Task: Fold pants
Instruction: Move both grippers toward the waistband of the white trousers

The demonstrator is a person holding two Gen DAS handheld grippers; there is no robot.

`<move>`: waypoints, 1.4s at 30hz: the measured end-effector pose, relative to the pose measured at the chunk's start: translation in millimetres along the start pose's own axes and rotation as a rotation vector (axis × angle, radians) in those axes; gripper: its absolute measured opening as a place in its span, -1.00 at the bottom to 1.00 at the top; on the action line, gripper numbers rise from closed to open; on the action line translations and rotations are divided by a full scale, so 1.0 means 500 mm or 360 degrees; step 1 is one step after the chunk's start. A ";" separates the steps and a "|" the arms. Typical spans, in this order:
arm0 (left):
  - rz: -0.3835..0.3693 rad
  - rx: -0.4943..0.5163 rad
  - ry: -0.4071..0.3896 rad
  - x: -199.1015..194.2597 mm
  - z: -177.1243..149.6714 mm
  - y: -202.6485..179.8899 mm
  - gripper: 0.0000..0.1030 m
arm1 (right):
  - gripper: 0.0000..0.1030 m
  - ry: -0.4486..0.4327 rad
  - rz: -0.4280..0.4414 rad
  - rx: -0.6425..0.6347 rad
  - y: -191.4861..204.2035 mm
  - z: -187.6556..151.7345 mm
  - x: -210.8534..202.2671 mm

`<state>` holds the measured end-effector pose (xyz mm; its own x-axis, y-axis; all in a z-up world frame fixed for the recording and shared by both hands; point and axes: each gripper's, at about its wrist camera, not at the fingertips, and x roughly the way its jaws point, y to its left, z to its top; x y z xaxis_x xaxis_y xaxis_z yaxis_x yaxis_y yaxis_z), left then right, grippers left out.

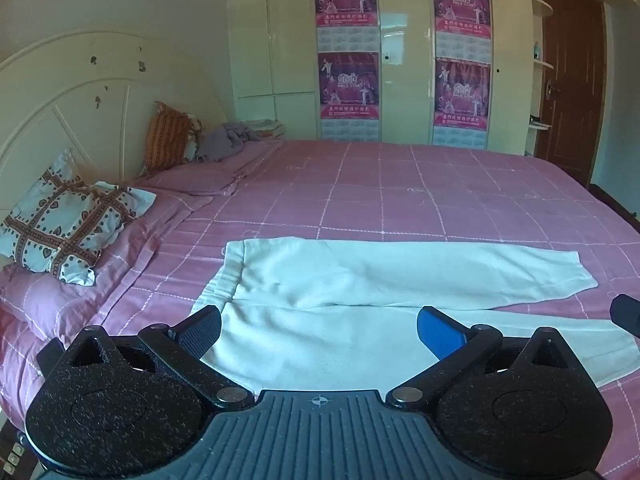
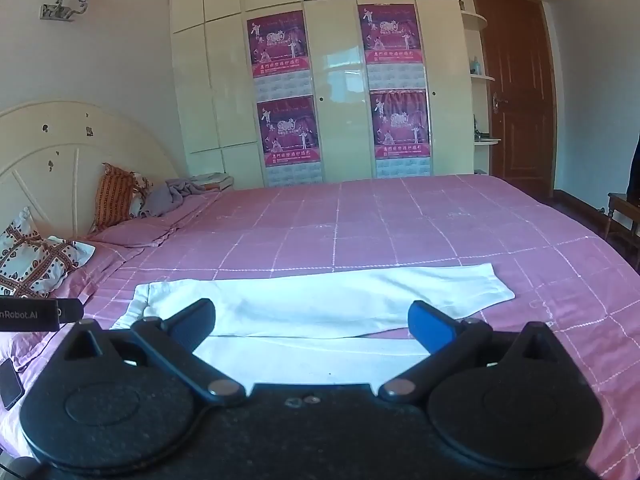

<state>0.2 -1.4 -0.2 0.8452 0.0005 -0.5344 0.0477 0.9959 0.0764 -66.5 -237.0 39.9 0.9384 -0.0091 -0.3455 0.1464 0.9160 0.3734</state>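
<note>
Black, the left tool (image 1: 318,330) and right tool (image 2: 312,326) both gape fully open above the near side of the bed (image 1: 400,192), holding nothing. White pants (image 1: 360,276) lie flat just beyond them, with pillows (image 1: 60,232) farther back.

Soft matt cloth pants (image 1: 360,280), glossy wardrobe (image 1: 404,60), seemingly wooden door (image 1: 572,80)
</note>
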 end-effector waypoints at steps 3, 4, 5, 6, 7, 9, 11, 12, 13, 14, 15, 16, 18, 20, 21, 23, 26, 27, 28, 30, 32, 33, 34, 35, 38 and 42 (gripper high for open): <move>-0.0001 0.0003 0.0006 0.003 0.001 -0.004 1.00 | 1.00 0.0003 -0.0005 0.0013 -0.009 -0.003 -0.001; 0.0000 0.0004 0.0007 0.004 0.001 -0.005 1.00 | 1.00 0.0005 -0.0008 0.0016 -0.009 -0.001 0.000; -0.0001 0.0005 0.0007 0.005 0.002 -0.006 1.00 | 1.00 0.0009 -0.0009 0.0018 -0.007 -0.001 0.001; -0.0001 0.0006 0.0008 0.006 0.002 -0.007 1.00 | 1.00 0.0011 -0.0010 0.0020 -0.009 -0.002 0.002; -0.0003 0.0011 0.0007 0.006 0.002 -0.008 1.00 | 1.00 0.0011 -0.0010 0.0022 -0.010 -0.002 0.002; -0.0002 0.0021 0.0008 0.008 0.002 -0.010 1.00 | 1.00 0.0005 -0.0013 0.0027 -0.008 -0.004 0.003; 0.0000 0.0023 -0.0001 0.016 0.001 -0.001 1.00 | 1.00 0.0011 -0.0014 0.0023 -0.003 -0.006 0.004; 0.0001 0.0026 0.0001 0.008 0.000 -0.010 1.00 | 1.00 0.0011 -0.0014 0.0021 -0.003 -0.006 0.004; 0.0003 0.0028 0.0000 0.010 0.000 -0.011 1.00 | 1.00 0.0010 -0.0015 0.0022 -0.002 -0.006 0.004; 0.0005 0.0031 0.0001 0.011 0.000 -0.012 1.00 | 1.00 0.0012 -0.0015 0.0022 -0.003 -0.006 0.005; 0.0006 0.0033 0.0002 0.012 0.000 -0.012 1.00 | 1.00 0.0016 -0.0017 0.0022 -0.001 -0.005 0.006; 0.0005 0.0036 0.0003 0.014 0.000 -0.013 1.00 | 1.00 0.0020 -0.0017 0.0024 0.002 -0.003 0.007; 0.0008 0.0044 0.0007 0.017 -0.001 -0.015 1.00 | 1.00 0.0027 -0.0016 0.0026 0.003 -0.004 0.011; 0.0020 0.0066 0.0009 0.021 -0.001 -0.017 1.00 | 1.00 0.0035 -0.0019 0.0022 0.005 -0.005 0.014; 0.0024 0.0074 0.0007 0.022 -0.001 -0.018 1.00 | 1.00 0.0035 -0.0018 0.0021 0.006 -0.005 0.016; 0.0024 0.0078 0.0011 0.025 0.002 -0.020 1.00 | 1.00 0.0035 -0.0019 0.0019 0.006 -0.007 0.018; 0.0017 0.0074 0.0022 0.033 0.005 -0.019 1.00 | 1.00 0.0036 -0.0022 0.0017 0.006 -0.008 0.022; 0.0017 0.0076 0.0023 0.036 0.006 -0.019 1.00 | 1.00 0.0039 -0.0023 0.0018 0.008 -0.008 0.025; 0.0017 0.0078 0.0026 0.039 0.006 -0.019 1.00 | 1.00 0.0042 -0.0023 0.0019 0.008 -0.008 0.028; 0.0027 0.0083 0.0037 0.049 0.007 -0.018 1.00 | 1.00 0.0047 -0.0028 0.0018 0.008 -0.008 0.034; 0.0017 0.0060 0.0037 0.056 0.009 -0.018 1.00 | 1.00 0.0052 -0.0034 0.0014 0.008 -0.008 0.041; 0.0015 0.0056 0.0039 0.060 0.010 -0.017 1.00 | 1.00 0.0055 -0.0037 0.0013 0.009 -0.008 0.045; 0.0013 0.0053 0.0038 0.064 0.011 -0.017 1.00 | 1.00 0.0059 -0.0037 0.0013 0.009 -0.008 0.049; 0.0013 0.0051 0.0037 0.068 0.012 -0.017 1.00 | 1.00 0.0062 -0.0035 0.0013 0.010 -0.007 0.053; 0.0014 0.0044 0.0031 0.081 0.014 -0.017 1.00 | 1.00 0.0072 -0.0034 0.0003 0.015 -0.006 0.066; 0.0023 0.0039 0.0054 0.103 0.019 -0.015 1.00 | 1.00 0.0084 -0.0030 -0.0019 0.025 -0.004 0.083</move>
<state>48.4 -9.7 -20.3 0.8274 0.0187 -0.5613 0.0489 0.9933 0.1051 -26.6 -225.2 28.3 0.9177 -0.0057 -0.3972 0.1599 0.9206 0.3562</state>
